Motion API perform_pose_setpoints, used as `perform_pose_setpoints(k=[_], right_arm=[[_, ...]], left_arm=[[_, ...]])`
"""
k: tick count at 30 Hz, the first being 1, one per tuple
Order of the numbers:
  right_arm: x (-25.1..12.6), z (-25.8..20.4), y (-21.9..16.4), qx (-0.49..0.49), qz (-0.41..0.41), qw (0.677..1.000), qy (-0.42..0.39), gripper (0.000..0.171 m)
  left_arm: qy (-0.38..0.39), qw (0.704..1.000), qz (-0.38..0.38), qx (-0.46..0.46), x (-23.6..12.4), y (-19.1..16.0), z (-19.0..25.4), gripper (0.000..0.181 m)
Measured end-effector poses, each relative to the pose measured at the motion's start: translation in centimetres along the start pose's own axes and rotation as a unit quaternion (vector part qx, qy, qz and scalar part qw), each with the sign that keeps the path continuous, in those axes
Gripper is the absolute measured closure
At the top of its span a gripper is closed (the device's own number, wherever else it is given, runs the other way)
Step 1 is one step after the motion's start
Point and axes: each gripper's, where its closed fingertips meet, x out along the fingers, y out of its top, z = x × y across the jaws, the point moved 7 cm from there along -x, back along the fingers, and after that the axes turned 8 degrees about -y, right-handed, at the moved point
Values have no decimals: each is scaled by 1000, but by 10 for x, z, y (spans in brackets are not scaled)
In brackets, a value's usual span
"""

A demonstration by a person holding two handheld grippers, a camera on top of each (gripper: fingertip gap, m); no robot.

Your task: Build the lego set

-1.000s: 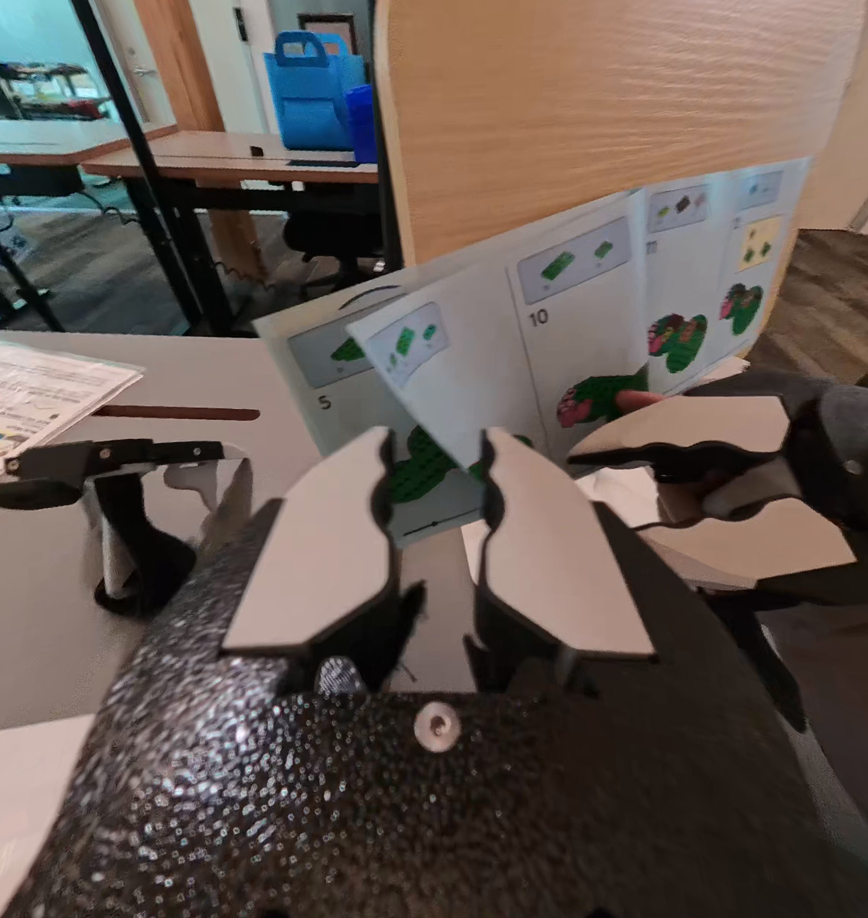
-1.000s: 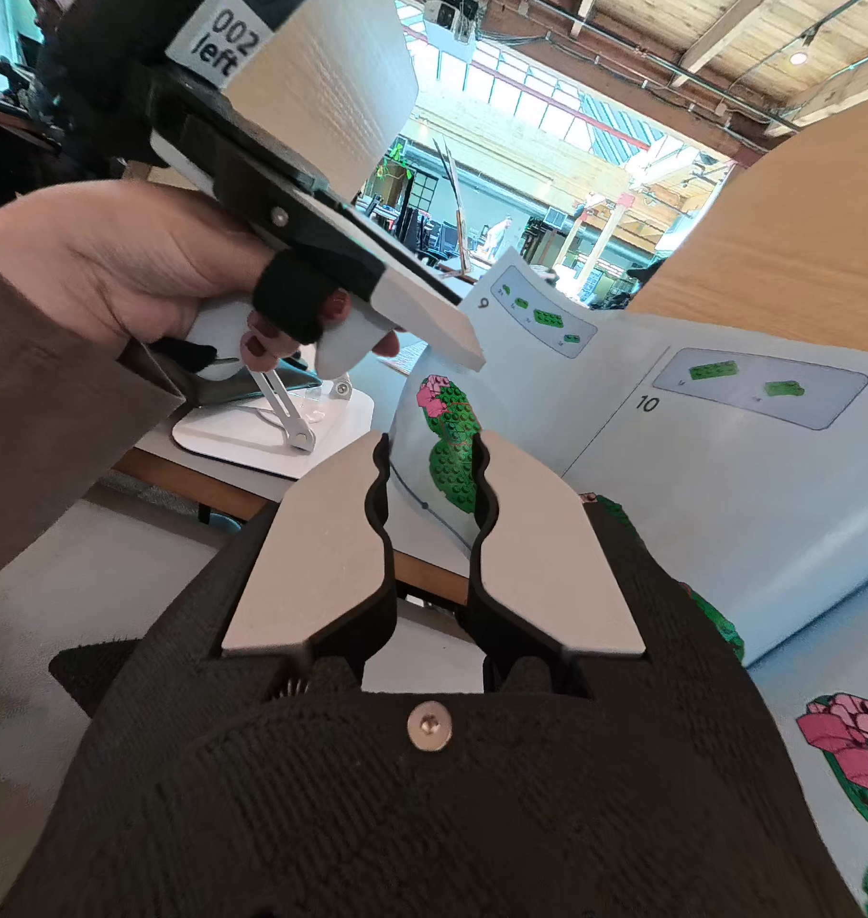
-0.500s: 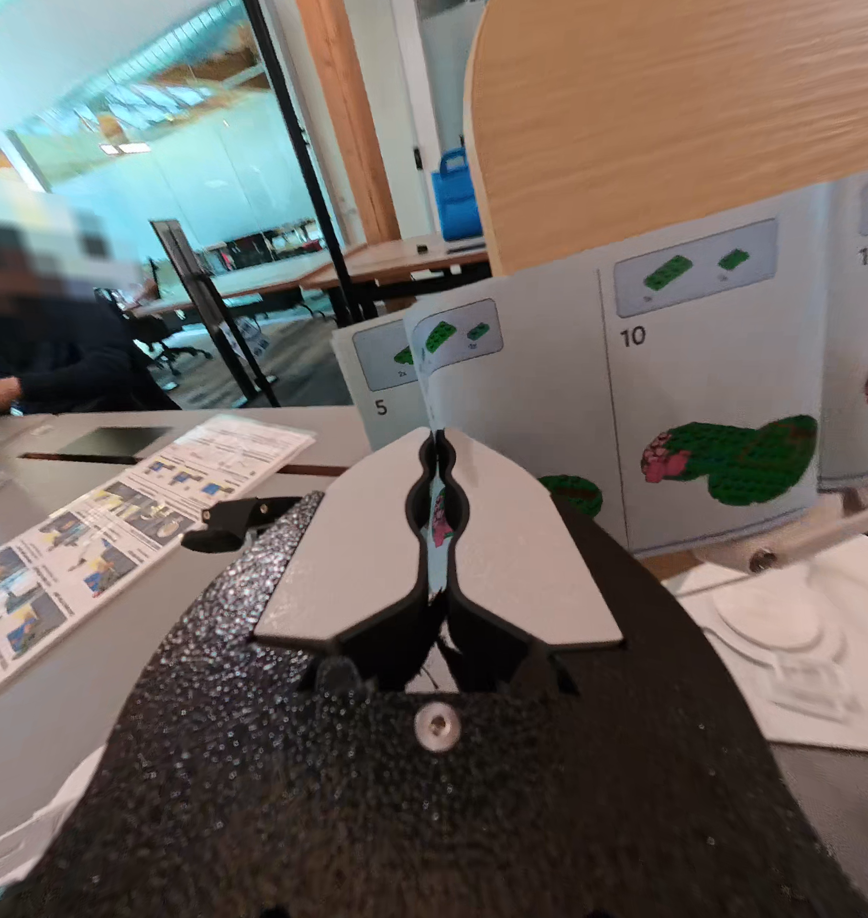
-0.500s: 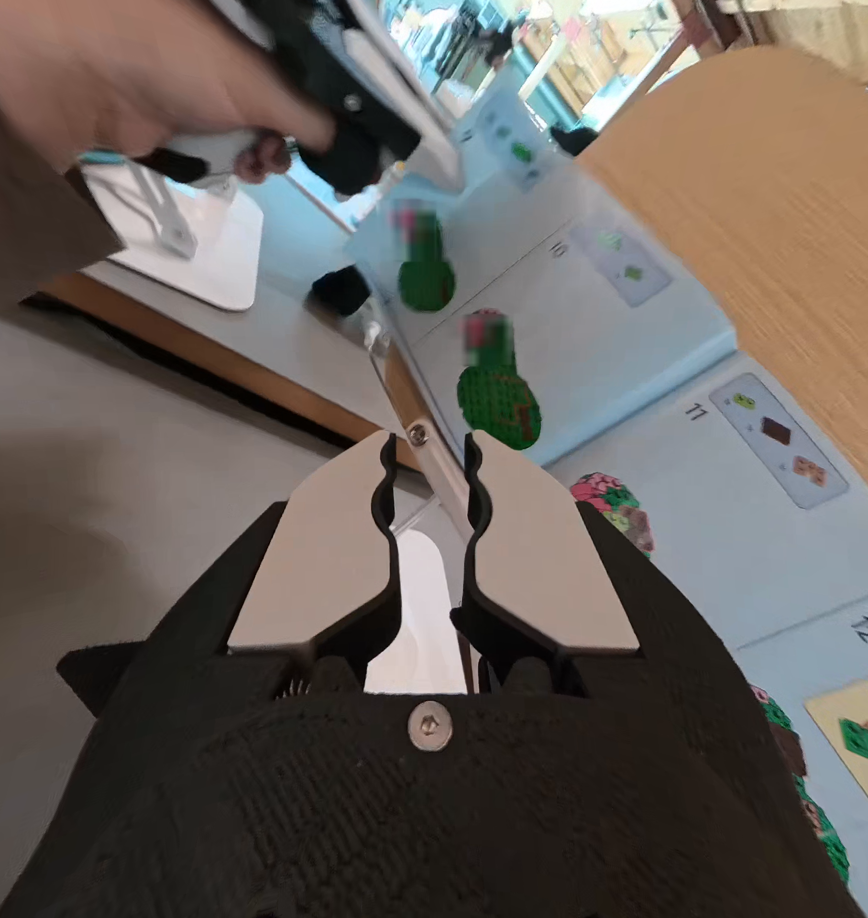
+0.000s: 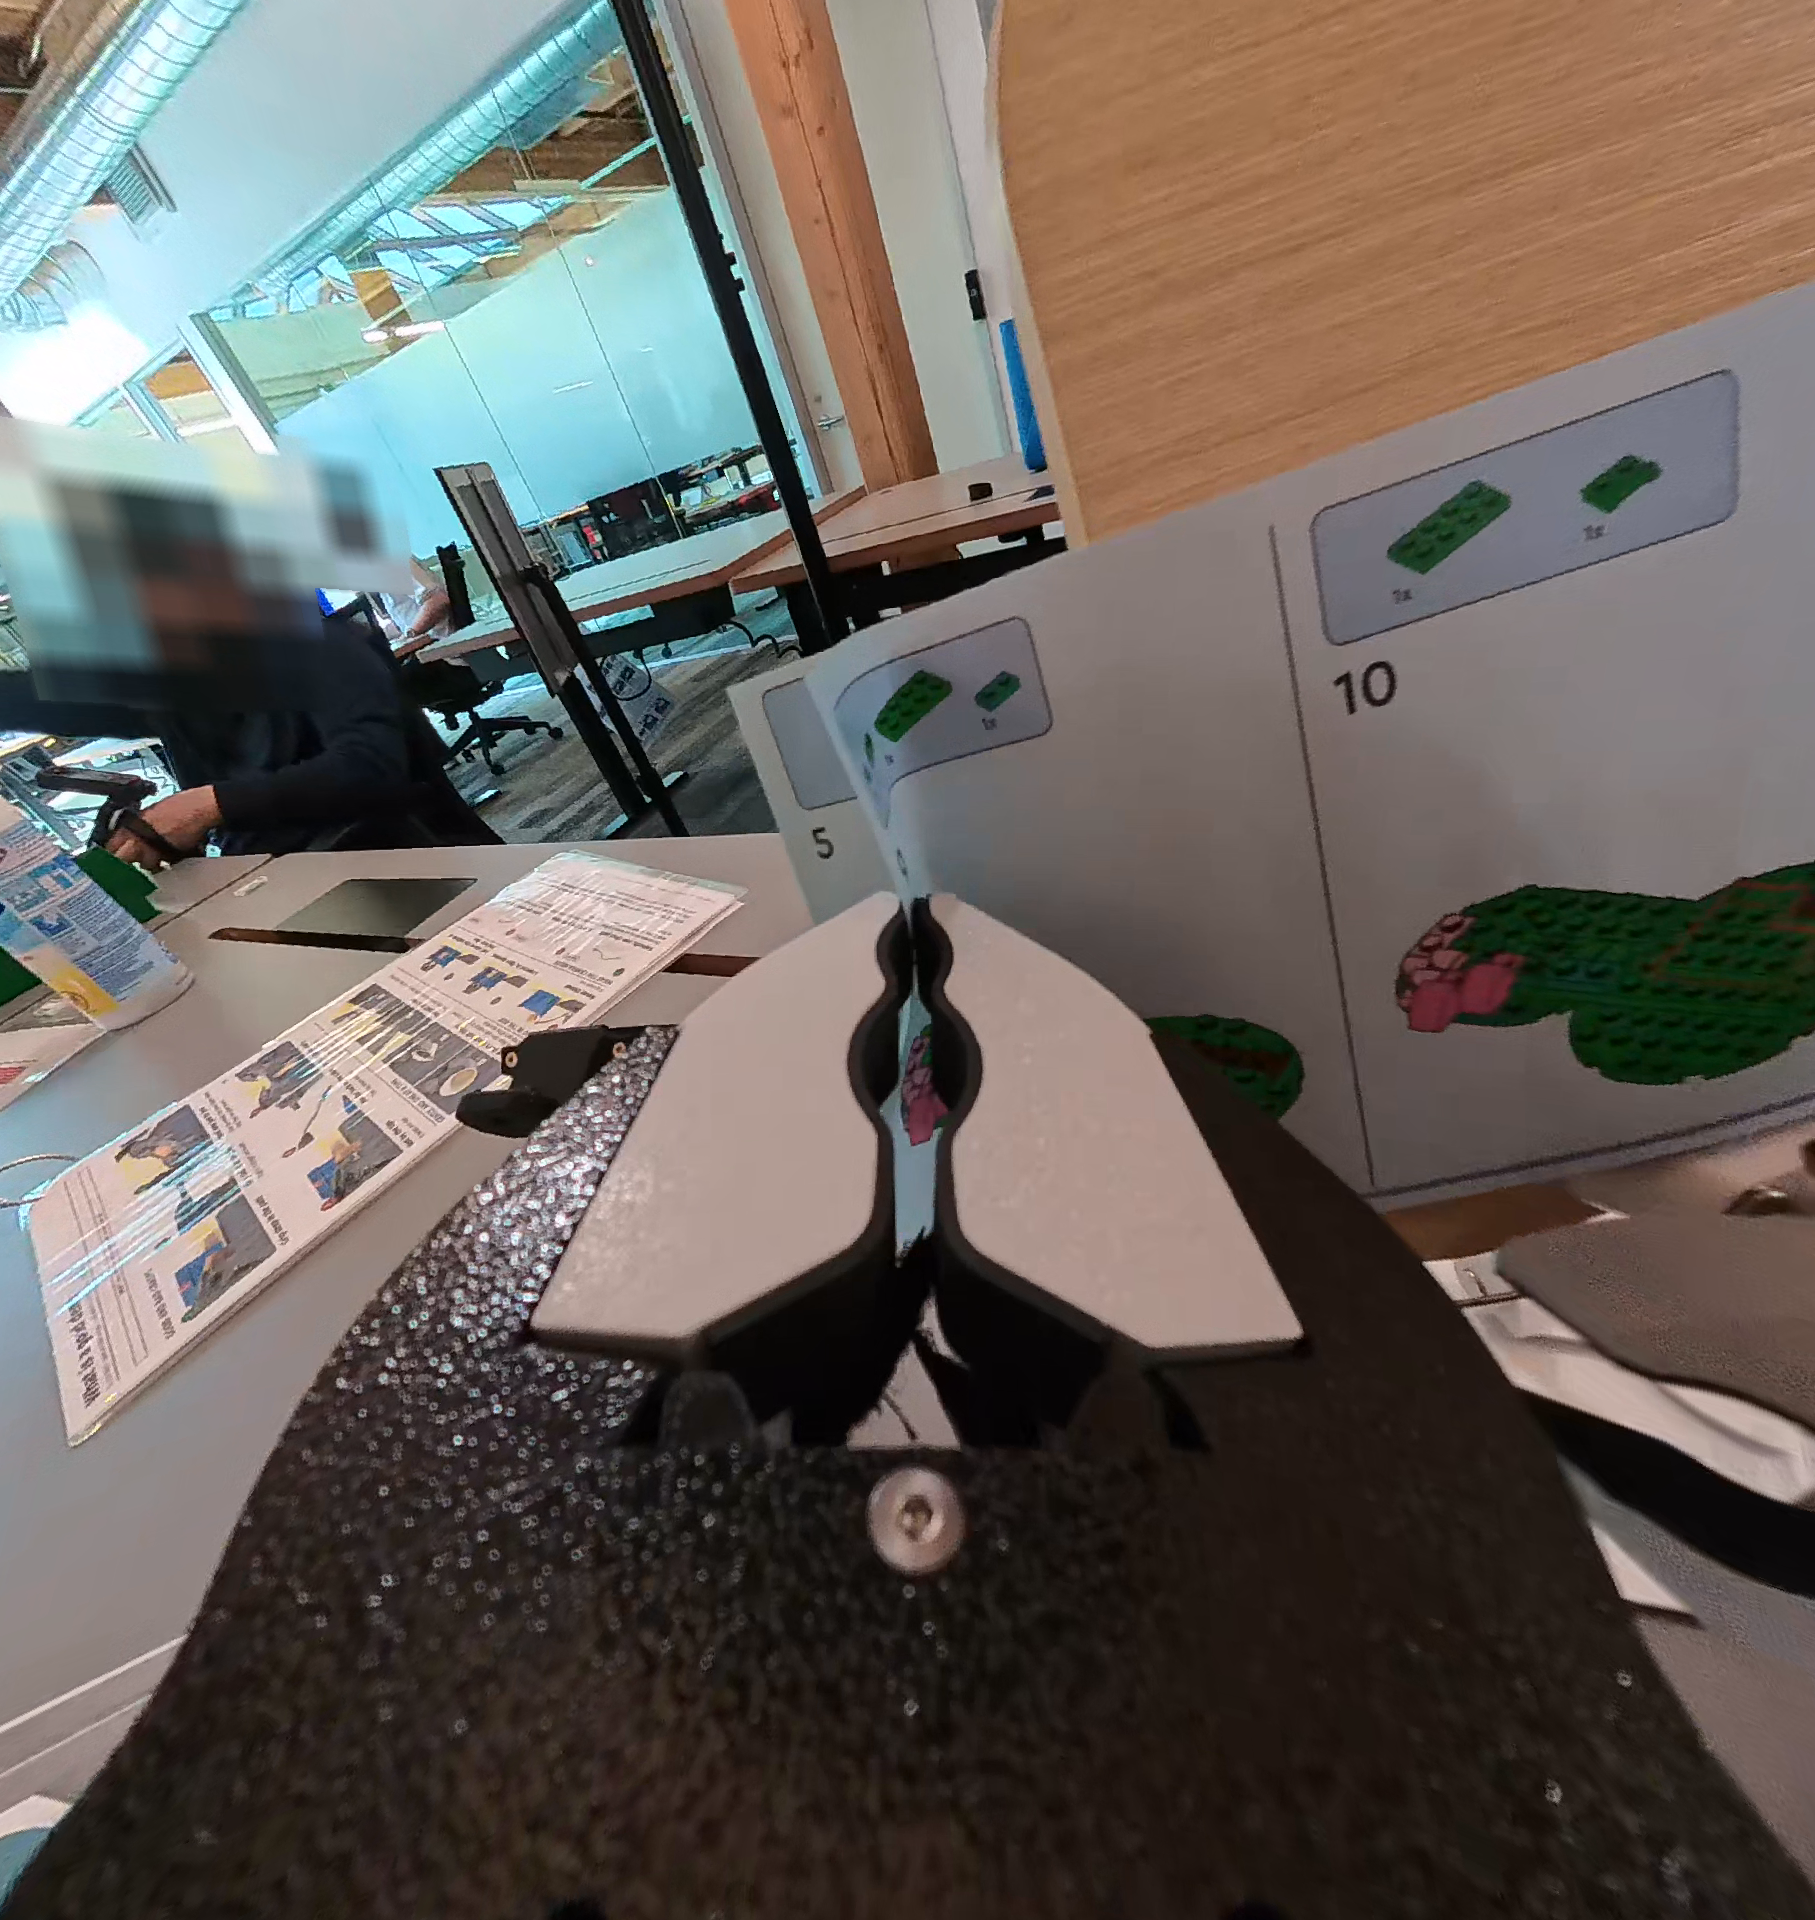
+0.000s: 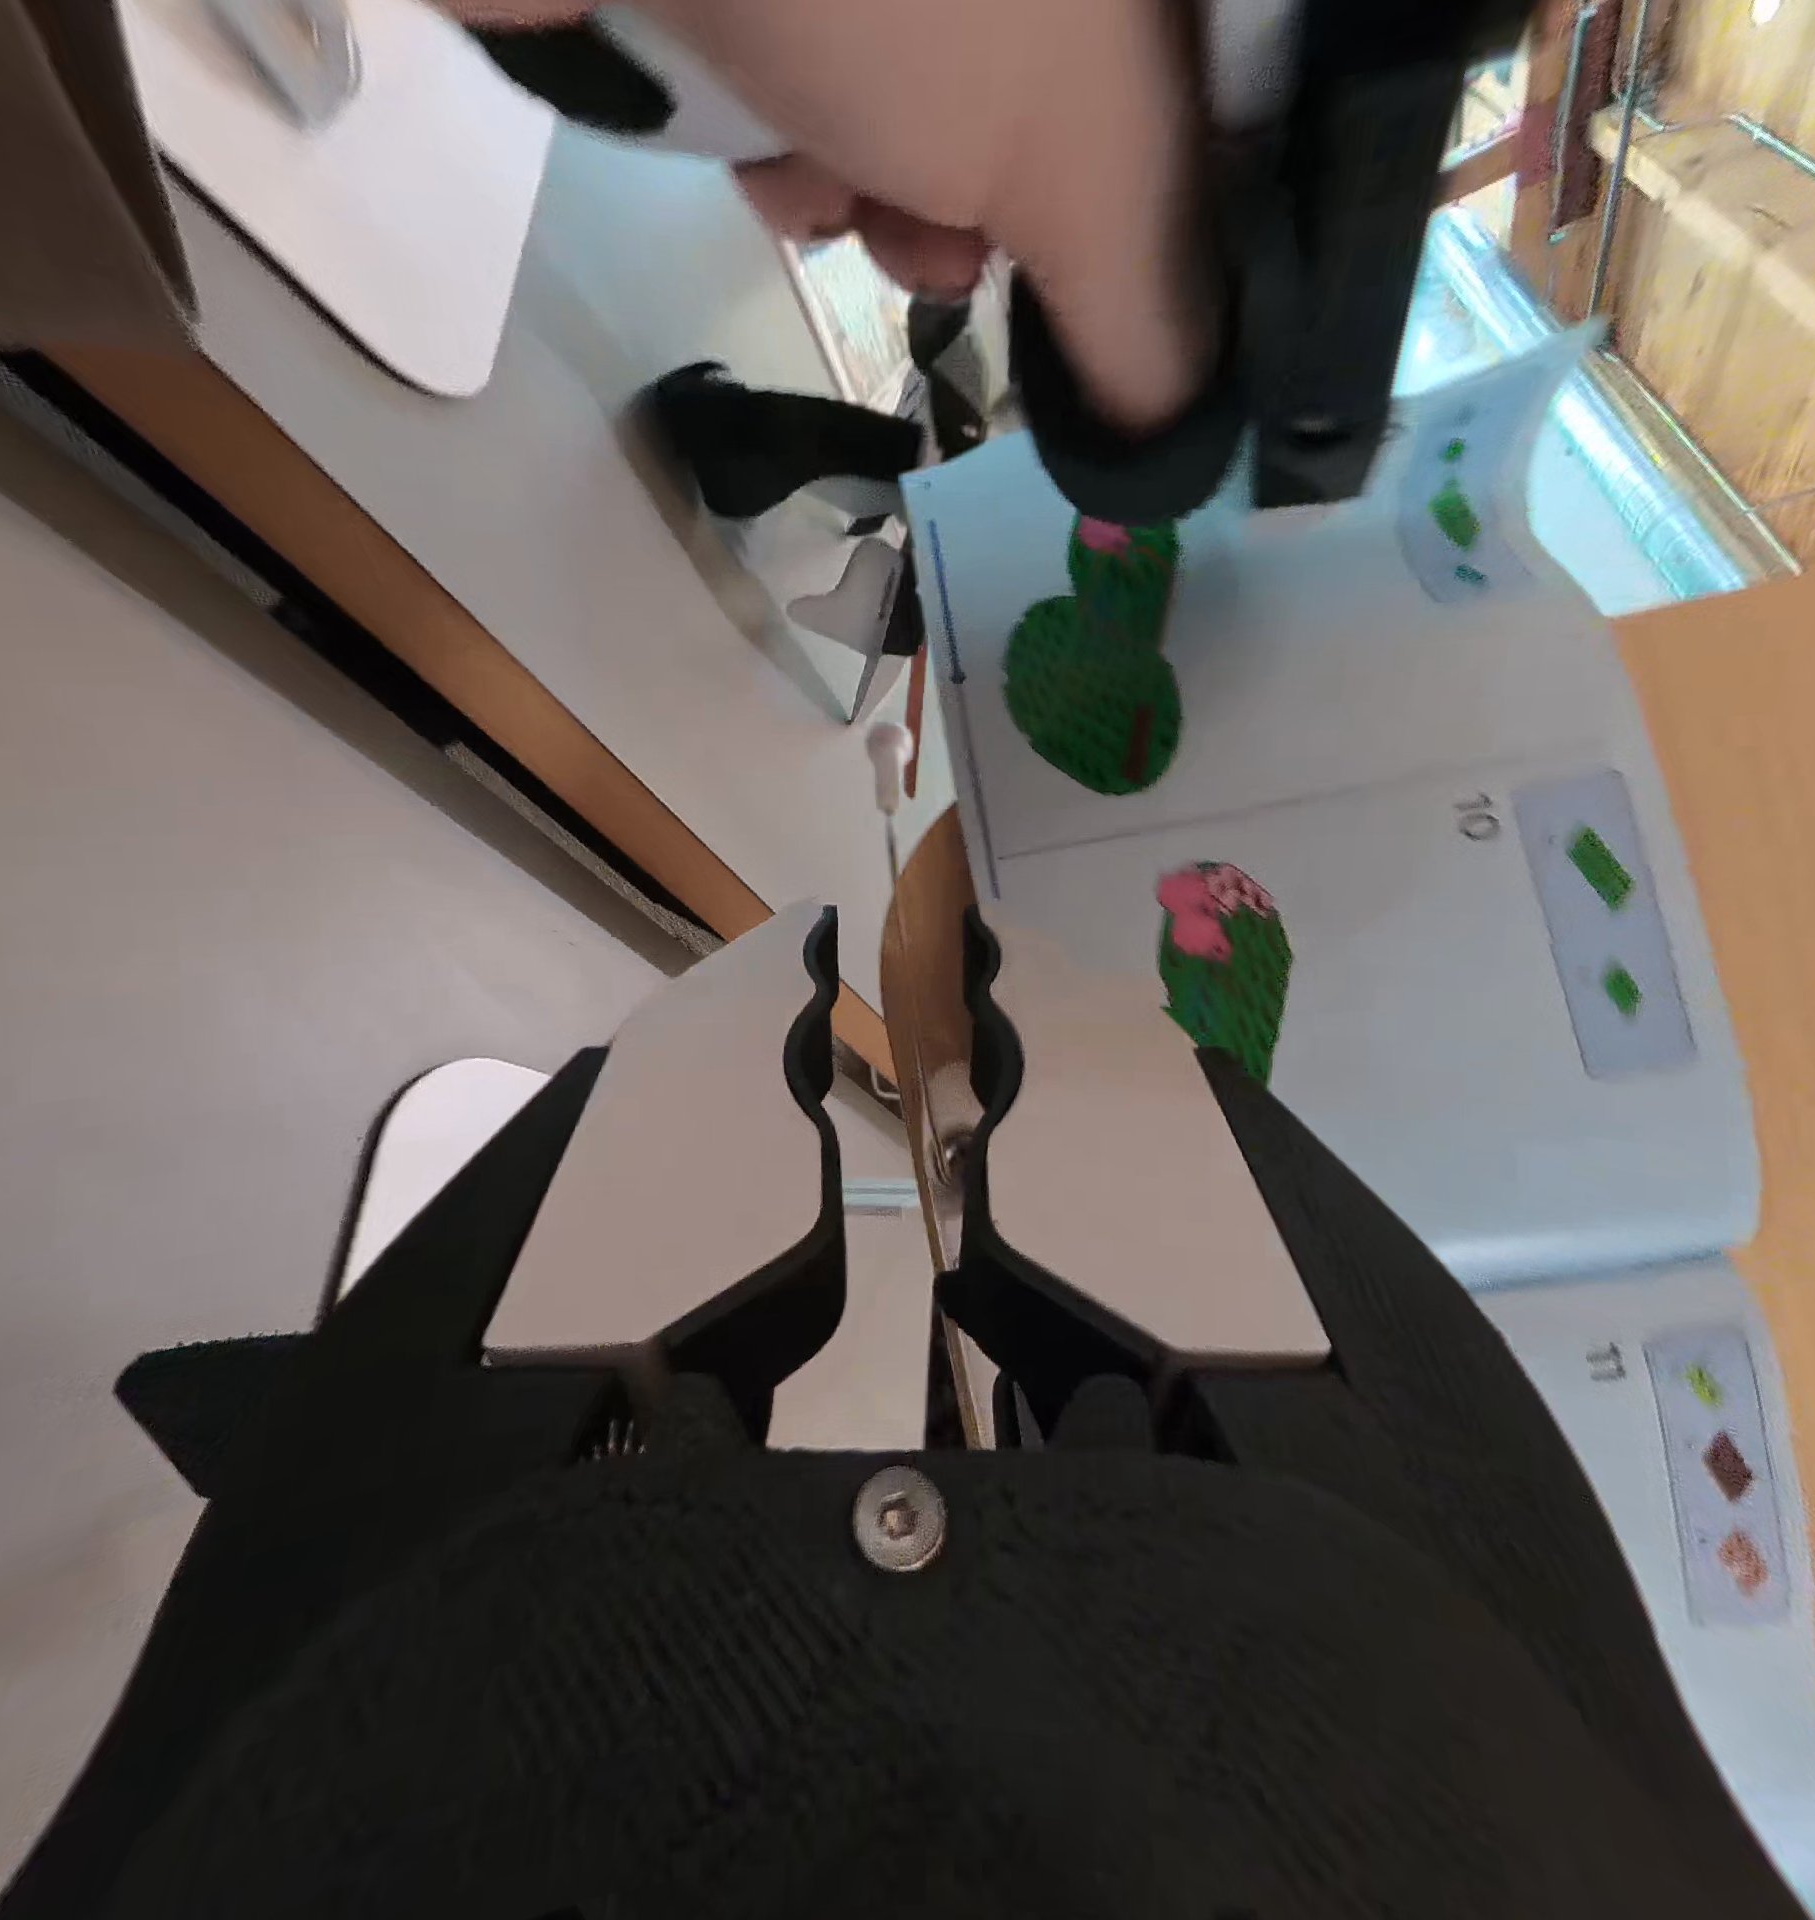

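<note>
The open instruction booklet [image 5: 1568,831] stands propped against a wood panel and shows green build steps. My left gripper [image 5: 913,914] is shut on the lower edge of one loose page [image 5: 918,1091], which stands up between the fingers. In the right wrist view the same booklet [image 6: 1402,1039] lies to the right, and the left gripper [image 6: 1298,312], held by a hand [image 6: 1038,156], pinches the page [image 6: 1298,644] from above. My right gripper [image 6: 898,920] is open and holds nothing; a thin metal stand arm [image 6: 929,1039] runs between its fingers. No loose bricks show.
A laminated guide sheet [image 5: 363,1091] and a wipes canister [image 5: 51,935] sit on the grey table at left. A person [image 5: 290,748] sits at the far left. The wood panel [image 5: 1402,260] backs the booklet. A white stand base [image 6: 363,187] lies on the table.
My left gripper closed on the page edge and has swung it leftward. My right gripper drew back from the page, rolled, and now sits lower by the stand arm.
</note>
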Motion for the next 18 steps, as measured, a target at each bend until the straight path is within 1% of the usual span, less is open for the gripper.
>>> perform_pose_setpoints(k=[1,3,5,8,13,18], right_arm=[[4,-3,1,-15,-9,1000,0,151],[12,-6,-1,-45,-37,998,-14,157],[16,-7,-2,-72,-55,995,-40,171],[16,-6,-3,-71,-43,995,-50,171],[14,-6,-7,-39,7,998,-57,171],[15,2,-12,17,49,994,-97,171]], left_arm=[[0,1000,-1,1,0,0,0,181],[-2,1000,-2,1,0,0,0,181],[-5,1000,-2,-1,0,0,0,181],[-7,1000,0,-4,-1,0,-1,181],[-11,1000,0,-9,-1,-1,-2,181],[-14,1000,-5,-9,2,-3,-1,181]])
